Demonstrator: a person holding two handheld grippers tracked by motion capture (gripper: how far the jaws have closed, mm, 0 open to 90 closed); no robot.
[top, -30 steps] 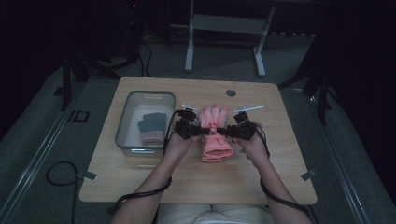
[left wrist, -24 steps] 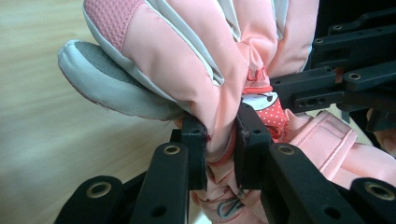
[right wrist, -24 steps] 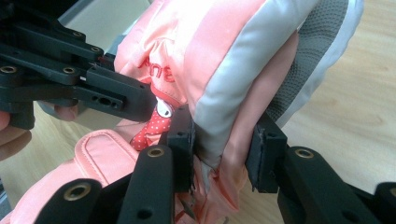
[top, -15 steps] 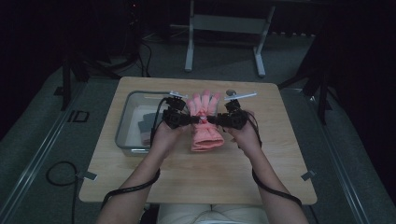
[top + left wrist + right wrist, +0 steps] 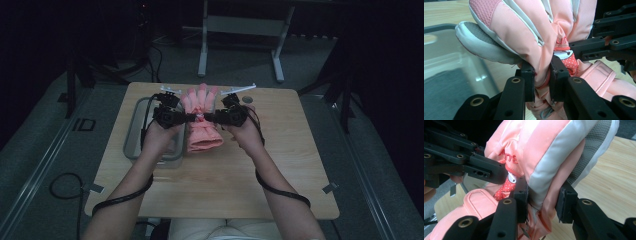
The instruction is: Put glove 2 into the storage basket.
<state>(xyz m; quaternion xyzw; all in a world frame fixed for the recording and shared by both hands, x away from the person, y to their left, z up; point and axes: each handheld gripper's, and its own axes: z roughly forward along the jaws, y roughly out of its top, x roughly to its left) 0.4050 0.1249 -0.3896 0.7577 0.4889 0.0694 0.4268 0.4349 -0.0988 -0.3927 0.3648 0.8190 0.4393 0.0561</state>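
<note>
A pink padded glove (image 5: 202, 120) with white and grey panels is held up over the table between both grippers, its fingers pointing away from me. My left gripper (image 5: 191, 118) pinches the glove's left side (image 5: 524, 32) near the wrist, its jaws shut on the fabric (image 5: 542, 77). My right gripper (image 5: 209, 118) grips the opposite side; bunched glove fabric (image 5: 541, 202) sits between its jaws. In the left gripper view the right gripper's black jaws (image 5: 599, 45) show beyond the glove (image 5: 544, 147).
A clear plastic bin (image 5: 136, 131) stands on the wooden table (image 5: 240, 180) at the left, under my left hand, with something dark grey inside (image 5: 446, 92). A metal stand (image 5: 240, 30) is on the floor beyond the table.
Both grippers have lifted the glove and carried it farther away from me, toward the table's far edge. Their hold on it is unchanged.
</note>
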